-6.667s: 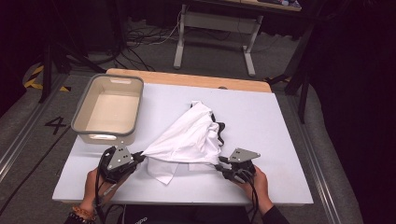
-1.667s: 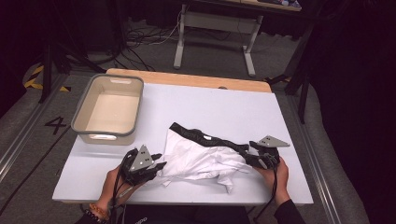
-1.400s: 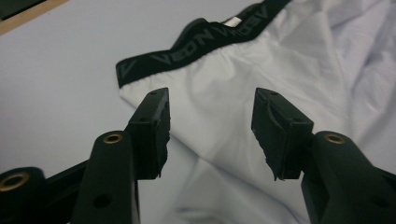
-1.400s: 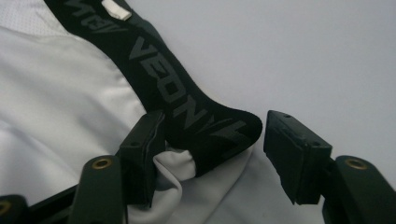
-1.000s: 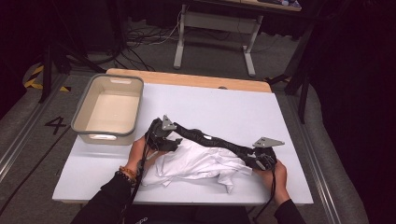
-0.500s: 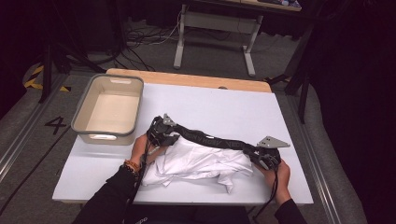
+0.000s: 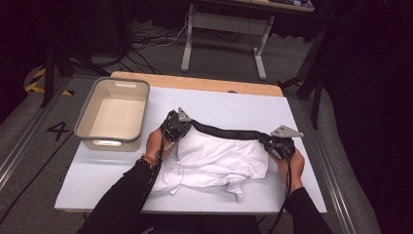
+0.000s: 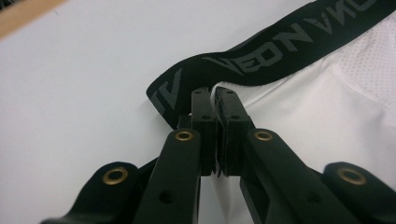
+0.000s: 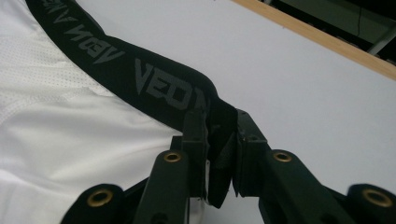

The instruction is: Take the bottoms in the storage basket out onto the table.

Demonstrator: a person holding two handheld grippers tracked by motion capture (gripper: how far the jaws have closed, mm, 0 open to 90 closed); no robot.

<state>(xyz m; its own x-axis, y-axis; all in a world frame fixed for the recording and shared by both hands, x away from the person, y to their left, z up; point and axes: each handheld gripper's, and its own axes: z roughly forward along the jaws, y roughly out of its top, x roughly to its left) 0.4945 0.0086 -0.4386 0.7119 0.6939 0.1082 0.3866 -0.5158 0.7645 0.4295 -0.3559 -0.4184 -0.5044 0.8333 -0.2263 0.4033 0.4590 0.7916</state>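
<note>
White shorts (image 7: 214, 158) with a lettered black waistband (image 7: 229, 132) lie crumpled.

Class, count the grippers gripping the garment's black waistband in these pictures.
2. The left gripper clamps the black waistband at its left end; the right gripper clamps its right end.

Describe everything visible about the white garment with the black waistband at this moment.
The white garment looks like shorts of thin perforated mesh fabric, with a wide black elastic waistband bearing grey lettering. It lies crumpled on the white table, to the right of the beige bin. The waistband is stretched along the far edge between the two grippers: the left gripper is clamped at its left end, where band meets white cloth, and the right gripper pinches its right end. The lower part bunches in loose folds toward the person.
</note>
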